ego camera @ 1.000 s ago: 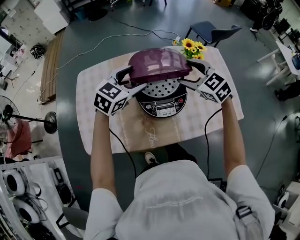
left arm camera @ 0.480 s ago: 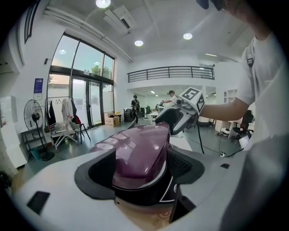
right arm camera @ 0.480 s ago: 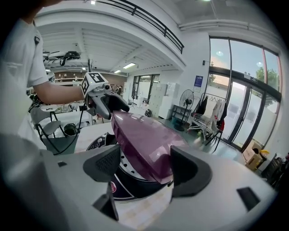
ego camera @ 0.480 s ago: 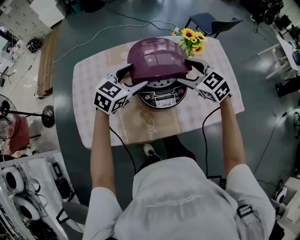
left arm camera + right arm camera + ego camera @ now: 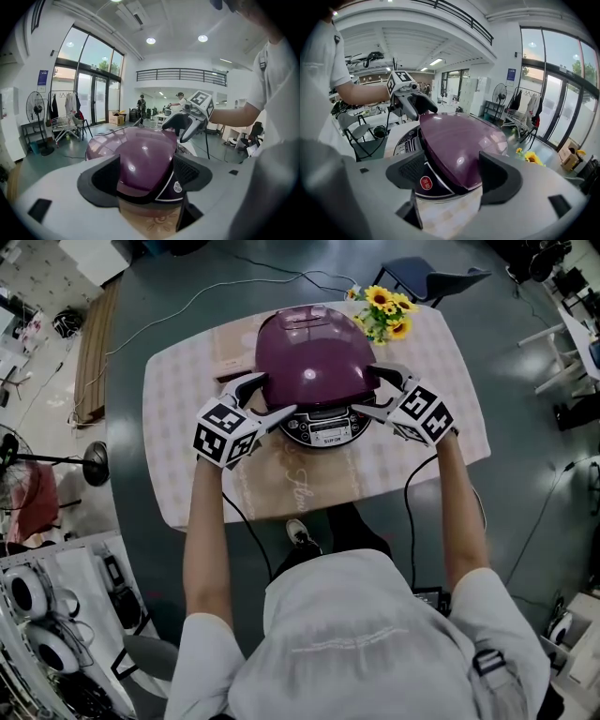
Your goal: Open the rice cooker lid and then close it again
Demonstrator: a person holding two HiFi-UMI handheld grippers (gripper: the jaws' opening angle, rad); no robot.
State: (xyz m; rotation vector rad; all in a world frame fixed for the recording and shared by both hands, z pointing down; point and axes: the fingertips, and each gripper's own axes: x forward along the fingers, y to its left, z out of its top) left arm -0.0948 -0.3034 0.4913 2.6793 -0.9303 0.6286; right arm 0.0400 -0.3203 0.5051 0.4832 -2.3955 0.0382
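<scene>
Step in hand: the closing half of the task. The glossy purple domed lid [image 5: 314, 352] of the round rice cooker [image 5: 325, 430] sits low over the body at the middle of the pale patterned bench [image 5: 187, 390]. Only the front control panel still shows beneath its edge. Whether the latch has caught cannot be told. The left tongs [image 5: 272, 396] and right tongs [image 5: 367, 388] flank the lid on opposite sides, each straddling its rim. In the left gripper view the left tongs [image 5: 145, 173] stand wide with the purple dome filling the gap between them. In the right gripper view the right tongs [image 5: 454, 176] are likewise wide around the lid's edge. Firm contact of the pads is not confirmed in either view. A bunch of yellow sunflowers [image 5: 384, 315] stands just behind the cooker on the right. Compared with a second ago, the lid has come down. The perforated inner plate then exposed under the raised front is now covered, and both tongs have followed the rim downward. Next move, as judged: an even downward press from both sides until the lid seats, then both tongs drawn outward clear of the rim.
</scene>
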